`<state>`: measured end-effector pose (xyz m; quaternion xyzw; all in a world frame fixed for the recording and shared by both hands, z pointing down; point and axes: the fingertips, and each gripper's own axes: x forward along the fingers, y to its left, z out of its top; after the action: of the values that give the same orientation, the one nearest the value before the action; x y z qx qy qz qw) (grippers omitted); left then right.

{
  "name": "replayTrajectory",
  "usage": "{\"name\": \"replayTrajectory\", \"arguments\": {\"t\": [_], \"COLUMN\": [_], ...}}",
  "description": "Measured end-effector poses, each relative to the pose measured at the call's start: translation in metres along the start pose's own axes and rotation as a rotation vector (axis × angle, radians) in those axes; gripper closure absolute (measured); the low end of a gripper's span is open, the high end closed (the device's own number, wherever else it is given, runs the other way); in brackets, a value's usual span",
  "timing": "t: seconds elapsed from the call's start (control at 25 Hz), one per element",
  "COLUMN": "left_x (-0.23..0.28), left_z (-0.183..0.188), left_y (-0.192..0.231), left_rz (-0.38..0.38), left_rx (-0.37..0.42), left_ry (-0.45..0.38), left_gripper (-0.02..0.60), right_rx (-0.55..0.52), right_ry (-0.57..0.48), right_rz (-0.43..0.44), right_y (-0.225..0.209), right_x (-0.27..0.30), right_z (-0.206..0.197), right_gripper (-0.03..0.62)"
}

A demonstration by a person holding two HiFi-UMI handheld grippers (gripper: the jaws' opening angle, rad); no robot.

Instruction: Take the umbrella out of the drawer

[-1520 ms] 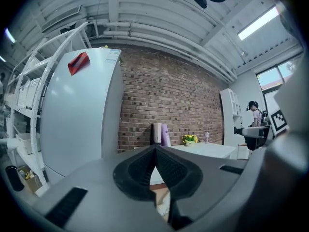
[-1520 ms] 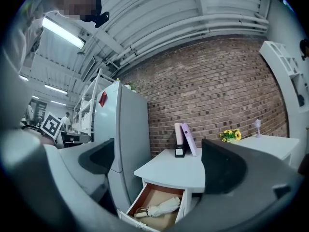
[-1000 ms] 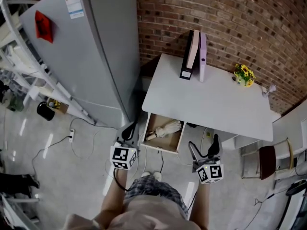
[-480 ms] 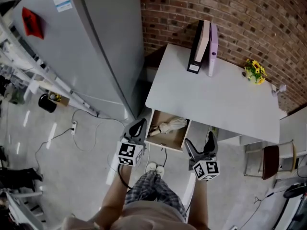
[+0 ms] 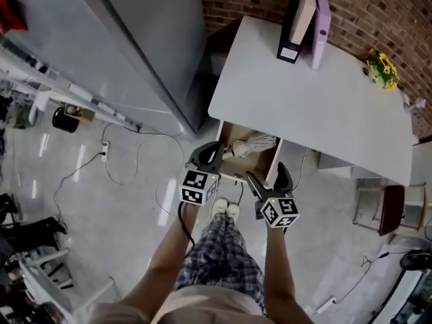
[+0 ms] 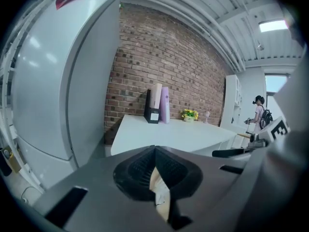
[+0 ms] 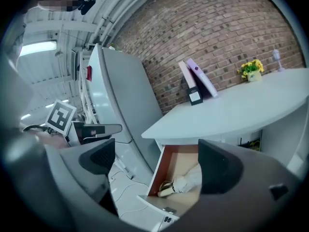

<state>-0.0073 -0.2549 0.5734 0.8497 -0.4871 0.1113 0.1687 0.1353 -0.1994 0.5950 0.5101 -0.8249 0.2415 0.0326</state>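
Observation:
A cream folded umbrella (image 5: pixel 253 144) lies in the open wooden drawer (image 5: pixel 236 162) under the white table (image 5: pixel 304 106). My left gripper (image 5: pixel 210 150) is shut and hovers at the drawer's front left corner. In the left gripper view its jaws (image 6: pixel 154 151) meet, with only a beige sliver showing through the slit. My right gripper (image 5: pixel 267 178) is open and sits just in front of the drawer's front edge. Between the wide-apart jaws of that right gripper (image 7: pixel 159 163), the umbrella (image 7: pixel 186 181) and the drawer (image 7: pixel 157 170) show a short way ahead.
A tall grey refrigerator (image 5: pixel 135 39) stands left of the table. Binders (image 5: pixel 304 19) and yellow flowers (image 5: pixel 381 69) sit at the table's back. Cables (image 5: pixel 128 174) trail on the floor; a brown chair (image 5: pixel 391 208) is at the right. The person's feet (image 5: pixel 226 211) are below the drawer.
Both grippers have moved forward toward the drawer, and the head view has come closer to the table. The left stays shut and the right stays open.

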Motion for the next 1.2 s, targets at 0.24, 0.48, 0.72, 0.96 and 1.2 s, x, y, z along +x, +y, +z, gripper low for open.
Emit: {"name": "replayTrajectory", "arguments": {"t": [0.24, 0.48, 0.72, 0.96, 1.2], "left_x": [0.037, 0.075, 0.11, 0.133, 0.146], "left_z": [-0.054, -0.125, -0.163, -0.173, -0.178], "left_y": [0.0, 0.017, 0.03, 0.037, 0.045], "left_rz": [-0.019, -0.019, -0.014, -0.024, -0.013], "left_rx": [-0.022, -0.076, -0.101, -0.108, -0.119], "left_ry": [0.045, 0.087, 0.143, 0.171, 0.184], "left_gripper": [0.557, 0.557, 0.557, 0.557, 0.557], "right_rx": [0.169, 0.301, 0.415, 0.509, 0.576], "right_ry": [0.034, 0.063, 0.099, 0.145, 0.23], "right_rz": [-0.067, -0.216, -0.333, -0.477, -0.598], "right_y": [-0.037, -0.074, -0.107, -0.135, -0.166], "right_x": [0.035, 0.079, 0.116, 0.153, 0.181], "right_z": [-0.068, -0.13, -0.164, -0.192, -0.226], "right_gripper": [0.043, 0.046, 0.046, 0.045, 0.046]}}
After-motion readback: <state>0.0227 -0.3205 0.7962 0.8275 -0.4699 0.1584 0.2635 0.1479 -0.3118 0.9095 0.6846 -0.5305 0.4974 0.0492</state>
